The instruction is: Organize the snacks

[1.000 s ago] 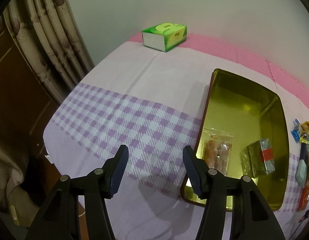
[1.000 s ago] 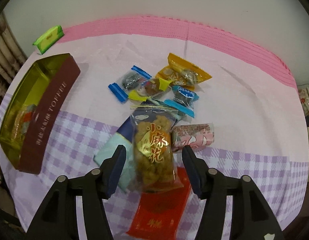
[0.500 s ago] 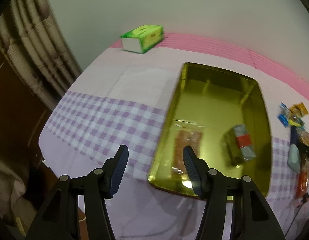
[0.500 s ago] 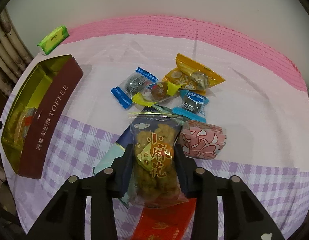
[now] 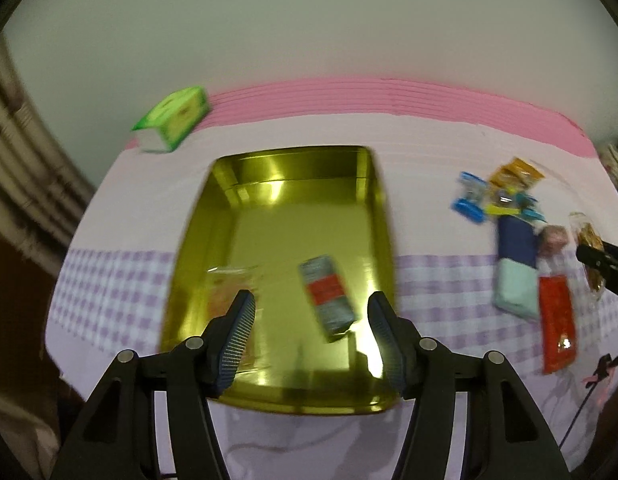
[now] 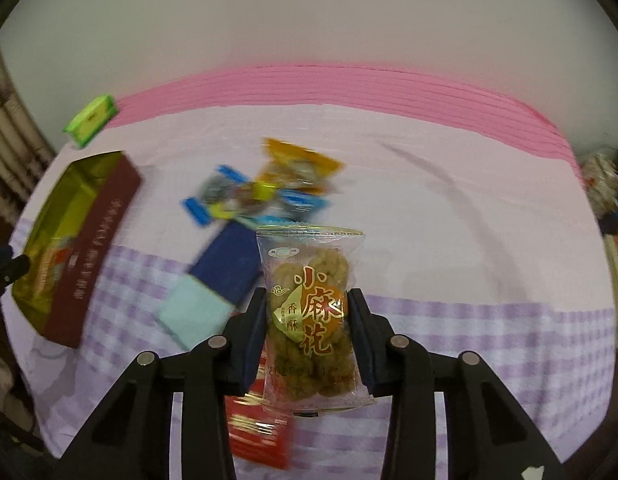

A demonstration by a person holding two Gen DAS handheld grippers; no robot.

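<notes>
My right gripper (image 6: pixel 308 322) is shut on a clear packet of fried twists (image 6: pixel 311 312) and holds it lifted above the table. Under it lie a red packet (image 6: pixel 261 436), a dark blue and pale green packet (image 6: pixel 213 284) and a heap of small wrapped sweets (image 6: pixel 265 188). The gold tin (image 5: pixel 285 208) with a dark red side (image 6: pixel 93 248) sits to the left; inside are a silver and red packet (image 5: pixel 327 298) and a clear packet (image 5: pixel 229 292). My left gripper (image 5: pixel 311 338) is open and empty above the tin's near end.
A green tissue box (image 5: pixel 173 118) stands at the back left by the wall. A curtain (image 5: pixel 21 184) hangs at the left. The table's near edge runs just below the tin. Clutter shows past the table's right edge (image 6: pixel 605 192).
My right gripper closed on the fried-twist packet and lifted it off the pile. My left gripper swung right, so the tin now lies straight ahead of it.
</notes>
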